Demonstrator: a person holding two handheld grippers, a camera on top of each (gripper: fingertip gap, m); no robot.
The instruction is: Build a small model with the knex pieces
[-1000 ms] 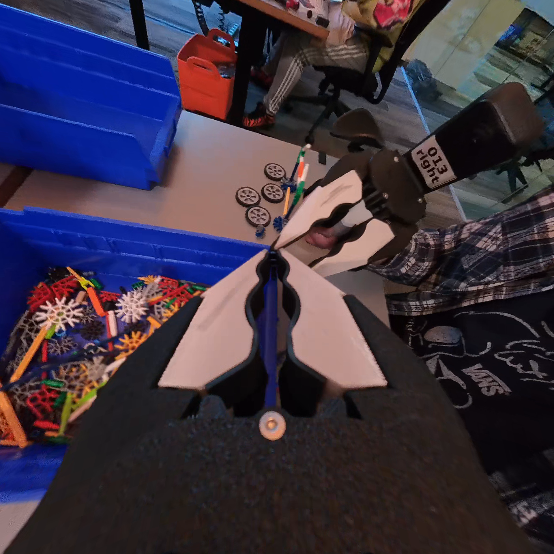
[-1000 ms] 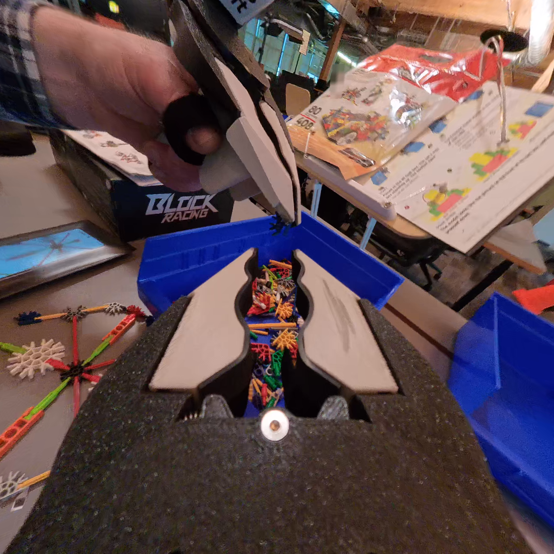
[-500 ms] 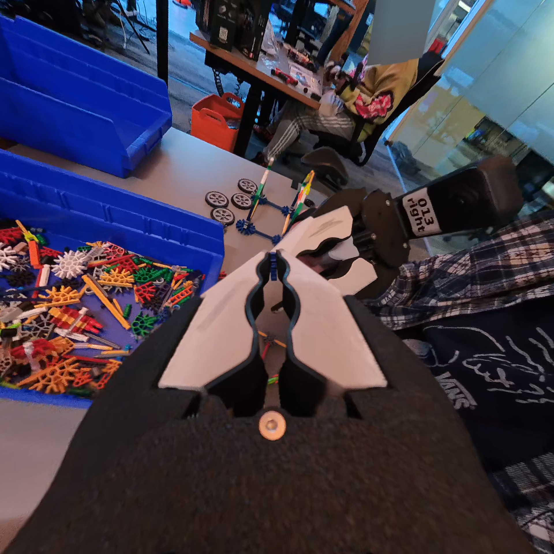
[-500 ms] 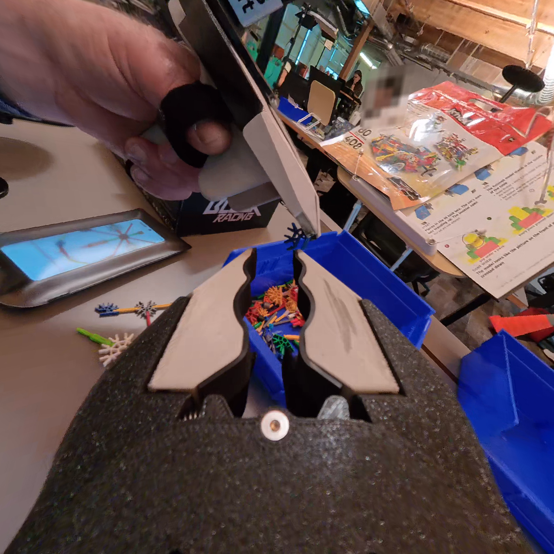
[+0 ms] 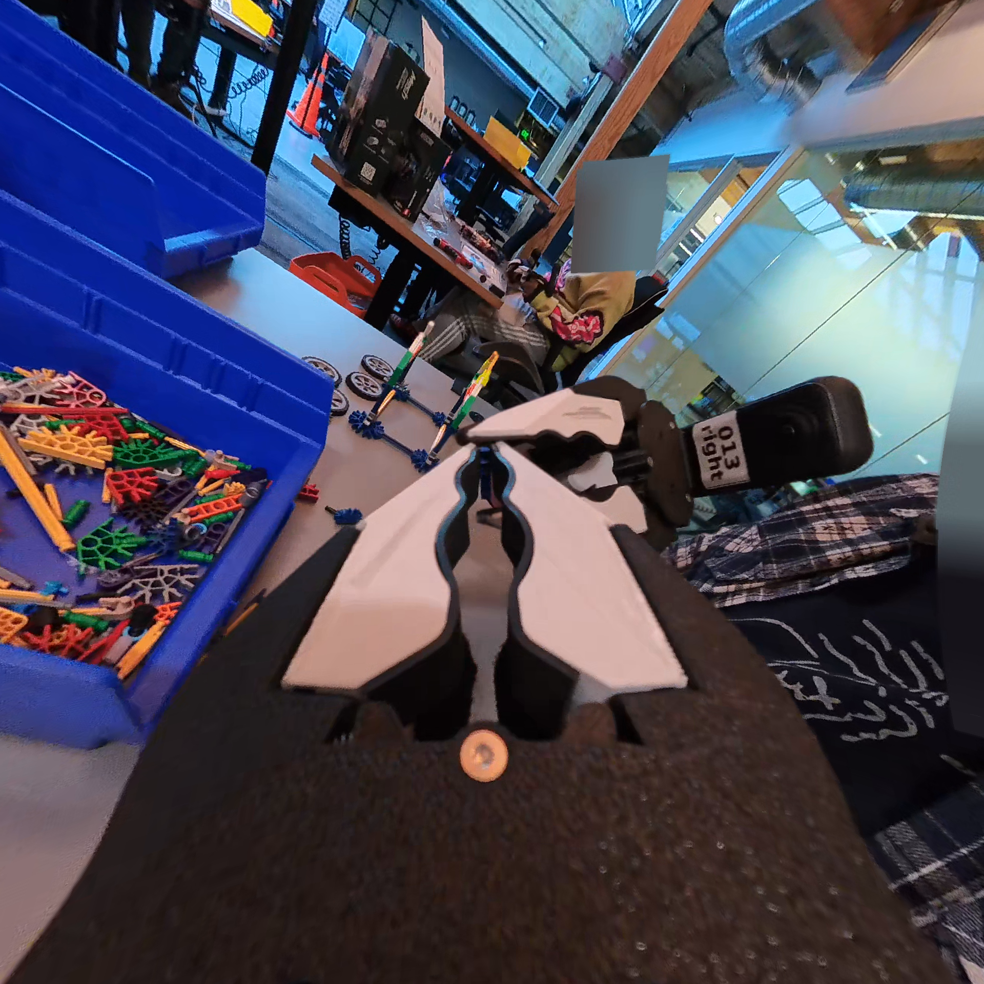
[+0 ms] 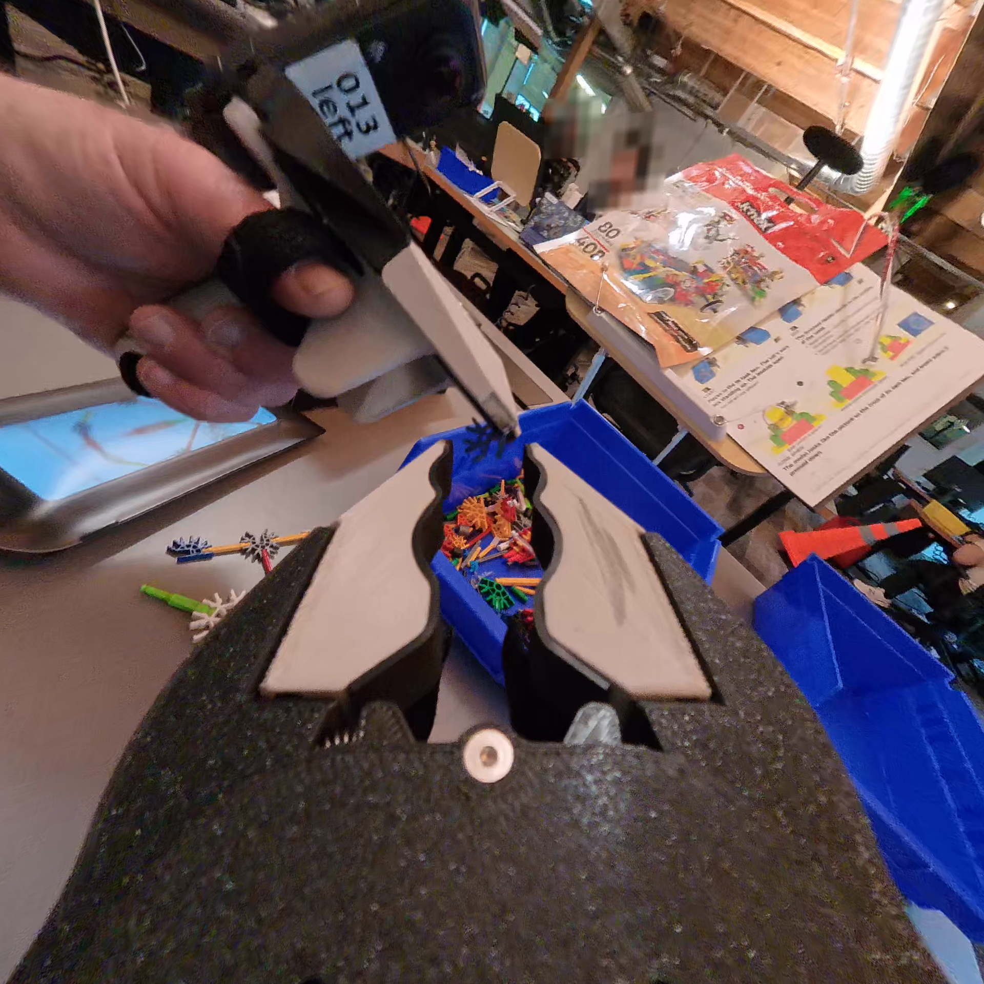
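My left gripper (image 5: 483,459) is shut on a small dark blue snowflake connector (image 5: 484,471), held in the air above the table beside the blue parts bin (image 5: 298,426). In the right wrist view a hand holds the left gripper (image 6: 500,418), which comes in from the upper left, and the connector (image 6: 479,439) hangs at its tip. My right gripper (image 6: 487,452) is open and empty, with its fingertips on either side of and just below that connector. Its fingers (image 5: 559,420) meet my left gripper's tips from the right.
The bin holds several coloured rods and connectors (image 5: 133,490). Wheels (image 5: 362,383) and a blue rod frame (image 5: 394,420) lie beyond it. A tablet (image 6: 133,452), a rod assembly (image 6: 229,546) and a green rod (image 6: 170,599) lie to the left. Another blue bin (image 6: 878,692) stands to the right. Both grippers' tips are close together, under 4 cm apart.
My left gripper has moved right, off the bin and over the table, still shut on the connector. Both grippers have tilted upward, and the right gripper's tips have drawn up to the connector.
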